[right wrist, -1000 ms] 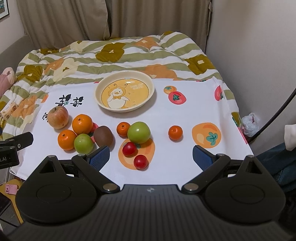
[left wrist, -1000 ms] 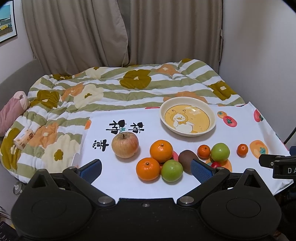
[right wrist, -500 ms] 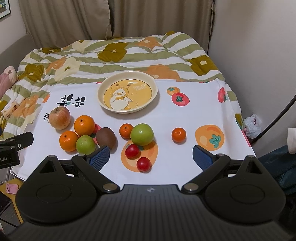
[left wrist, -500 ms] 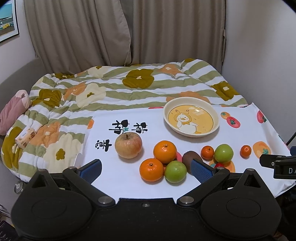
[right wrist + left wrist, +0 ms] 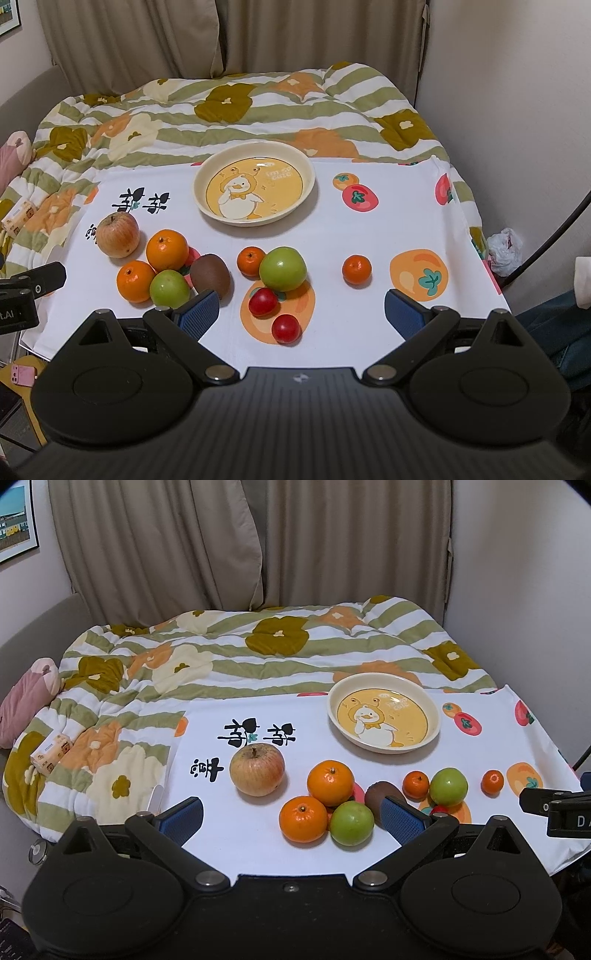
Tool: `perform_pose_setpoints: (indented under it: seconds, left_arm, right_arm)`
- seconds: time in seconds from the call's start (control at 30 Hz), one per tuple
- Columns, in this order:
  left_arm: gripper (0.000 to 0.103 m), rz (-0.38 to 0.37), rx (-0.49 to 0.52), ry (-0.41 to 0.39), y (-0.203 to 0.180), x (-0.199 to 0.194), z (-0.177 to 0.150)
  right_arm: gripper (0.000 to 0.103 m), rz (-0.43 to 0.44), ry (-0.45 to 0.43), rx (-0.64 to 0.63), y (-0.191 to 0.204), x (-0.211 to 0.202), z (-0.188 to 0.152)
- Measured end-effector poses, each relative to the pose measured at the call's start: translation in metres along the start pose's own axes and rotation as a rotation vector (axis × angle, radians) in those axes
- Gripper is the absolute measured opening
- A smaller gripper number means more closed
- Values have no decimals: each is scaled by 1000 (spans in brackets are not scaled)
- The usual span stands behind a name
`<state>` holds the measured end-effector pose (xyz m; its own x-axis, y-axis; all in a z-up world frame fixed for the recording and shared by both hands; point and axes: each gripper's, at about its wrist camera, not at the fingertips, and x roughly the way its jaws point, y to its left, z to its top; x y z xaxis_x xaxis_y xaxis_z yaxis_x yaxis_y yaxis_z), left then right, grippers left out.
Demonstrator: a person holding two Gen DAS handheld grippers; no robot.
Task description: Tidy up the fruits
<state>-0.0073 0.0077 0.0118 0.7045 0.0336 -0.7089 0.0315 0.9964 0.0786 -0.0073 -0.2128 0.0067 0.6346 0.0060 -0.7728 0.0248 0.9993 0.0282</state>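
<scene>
Fruit lies on a white printed cloth (image 5: 332,236): a red-yellow apple (image 5: 118,235), two oranges (image 5: 167,250), two green apples (image 5: 283,268), a brown kiwi (image 5: 209,275), two small mandarins (image 5: 356,269) and two red cherry tomatoes (image 5: 263,301). A cream duck plate (image 5: 255,188) sits empty behind them. My left gripper (image 5: 291,814) is open and empty, near the oranges (image 5: 330,782) and the apple (image 5: 257,770). My right gripper (image 5: 301,312) is open and empty, just short of the tomatoes.
The cloth lies on a bed with a flowered striped quilt (image 5: 221,657). A tissue pack (image 5: 50,752) and a pink pillow (image 5: 26,698) lie at the left. A wall runs along the right, curtains hang behind. A white bag (image 5: 505,248) lies past the cloth's right edge.
Both grippers have moved slightly forward and down toward the fruit. Both stay open. No fruit has moved.
</scene>
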Motion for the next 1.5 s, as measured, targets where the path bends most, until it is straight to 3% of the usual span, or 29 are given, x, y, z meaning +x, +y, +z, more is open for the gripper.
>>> perform_pose_setpoints:
  seconds: [0.37, 0.6, 0.8, 0.97, 1.23, 1.5]
  left_arm:
    - [103, 18, -14, 11, -1, 3, 1]
    - [103, 28, -45, 9, 0, -1, 5]
    - [103, 127, -40, -15, 5, -3, 1]
    - [103, 172, -6, -55, 21, 4, -5]
    - [103, 89, 95, -54, 57, 37, 6]
    - [103, -50, 233, -30, 88, 86, 21]
  right_arm:
    - [103, 7, 6, -6, 1, 6, 2]
    - [103, 56, 0, -35, -8, 8, 8]
    - [103, 171, -5, -94, -8, 18, 15]
    - [103, 203, -2, -151, 7, 34, 18]
    - [103, 220, -13, -147, 54, 49, 17]
    - [103, 202, -19, -182, 123, 74, 9]
